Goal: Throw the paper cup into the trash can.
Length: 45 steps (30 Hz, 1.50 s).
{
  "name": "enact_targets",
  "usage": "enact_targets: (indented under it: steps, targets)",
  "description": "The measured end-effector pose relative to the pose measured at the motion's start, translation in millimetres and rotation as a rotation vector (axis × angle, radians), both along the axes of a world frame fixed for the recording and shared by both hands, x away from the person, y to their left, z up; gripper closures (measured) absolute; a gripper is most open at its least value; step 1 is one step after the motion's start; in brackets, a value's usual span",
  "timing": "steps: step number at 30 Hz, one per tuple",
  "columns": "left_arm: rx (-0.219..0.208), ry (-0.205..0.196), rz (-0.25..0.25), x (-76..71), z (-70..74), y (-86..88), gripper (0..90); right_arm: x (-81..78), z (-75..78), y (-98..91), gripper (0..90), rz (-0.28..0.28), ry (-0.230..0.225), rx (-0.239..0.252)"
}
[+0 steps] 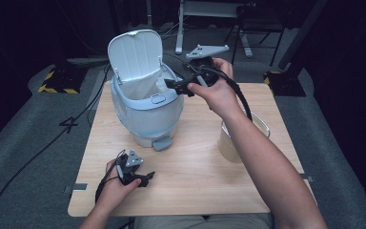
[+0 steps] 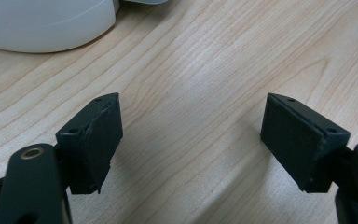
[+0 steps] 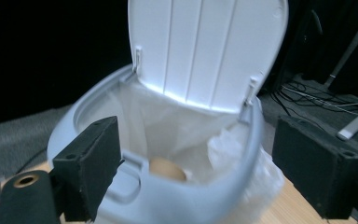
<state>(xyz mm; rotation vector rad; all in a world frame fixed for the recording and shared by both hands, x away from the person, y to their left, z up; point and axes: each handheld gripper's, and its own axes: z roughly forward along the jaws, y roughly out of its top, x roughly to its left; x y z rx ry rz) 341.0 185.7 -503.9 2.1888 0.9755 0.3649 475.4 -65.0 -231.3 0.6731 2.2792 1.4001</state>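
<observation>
Right gripper (image 1: 174, 86) gapes over bin (image 1: 145, 112) on wooden table (image 1: 195, 176).

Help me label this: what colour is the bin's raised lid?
White lid, seen best in the right gripper view.

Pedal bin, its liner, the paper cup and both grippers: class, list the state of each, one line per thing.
Pedal bin: upright on the table, lid raised.
Liner bag: fitted inside, a brown round object at the bottom.
Paper cup: upright beside the bin, partly hidden by the forearm.
Right gripper: open, empty, at the bin's rim.
Left gripper: open, empty, low over the table.
</observation>
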Motion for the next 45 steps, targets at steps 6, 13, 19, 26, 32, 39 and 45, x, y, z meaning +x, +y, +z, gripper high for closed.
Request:
enact_targets:
  steps: [6,13,19,26,32,39,45]
  targets:
    - [0.004,0.001,-0.001,-0.2,0.3,0.5,21.3,-22.1,4.2,-31.2,17.5,0.011,-0.006,-0.029]
    - [0.003,0.003,0.002,-0.8,0.3,1.1,21.3,-54.1,1.3,-69.8,17.9,0.008,-0.010,-0.029]
    - [0.003,0.001,0.002,-1.6,0.1,1.9,21.3,-69.7,-11.5,-99.5,18.8,-0.001,0.001,-0.039]
    - [-0.001,0.005,0.003,-2.6,0.2,2.6,21.3,-85.8,-36.7,-142.0,18.6,-0.041,0.015,-0.035]
    - [0.001,-0.001,0.007,-3.8,0.1,3.3,21.8,-99.9,-70.0,-181.8,18.7,-0.085,0.040,-0.048]
    - [0.002,0.001,0.008,-4.1,0.4,4.0,22.0,-112.0,-106.9,-231.1,21.7,-0.144,0.063,-0.027]
    - [0.002,0.000,0.008,-4.2,0.4,4.0,22.0,-118.4,-135.4,-263.3,21.8,-0.204,0.099,0.008]
